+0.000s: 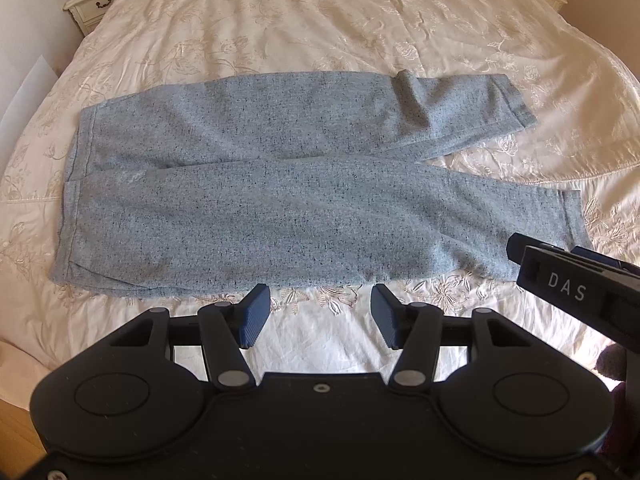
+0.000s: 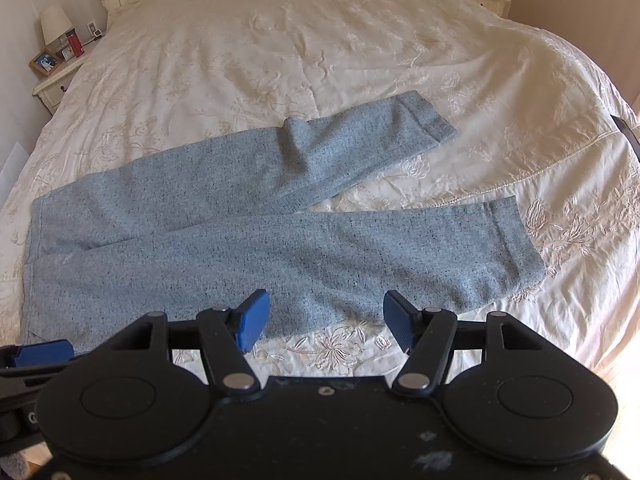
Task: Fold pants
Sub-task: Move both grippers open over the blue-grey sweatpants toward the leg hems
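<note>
Judging from how things lay, the folding had not yet begun: the pants (image 1: 256, 184) were spread flat and unfolded across the bed (image 1: 320, 32), waistband to the left and both legs running off to the right. The left gripper (image 1: 318, 316) hovered just short of the near edge of the garment with its blue pads wide apart and nothing between them. The right gripper (image 2: 326, 322) hung over the near leg's lower edge, likewise spread and holding nothing; whether its pads touched the cloth could not be told.

The next move probably called for laying one leg over the other. That would mean pinching the near long edge at two places, one toward the waistband and one toward the cuff, then lifting and carrying it across to the far edge.

The pants were a speckled grey-blue knit, soft and rather thick by the look of them. The near leg lay fairly smooth, its cuff squared off. The far leg angled away from it, leaving a wedge of bedspread showing between the two, and carried a raised wrinkle partway along. That ridge would likely want smoothing for a tidy fold.
</note>
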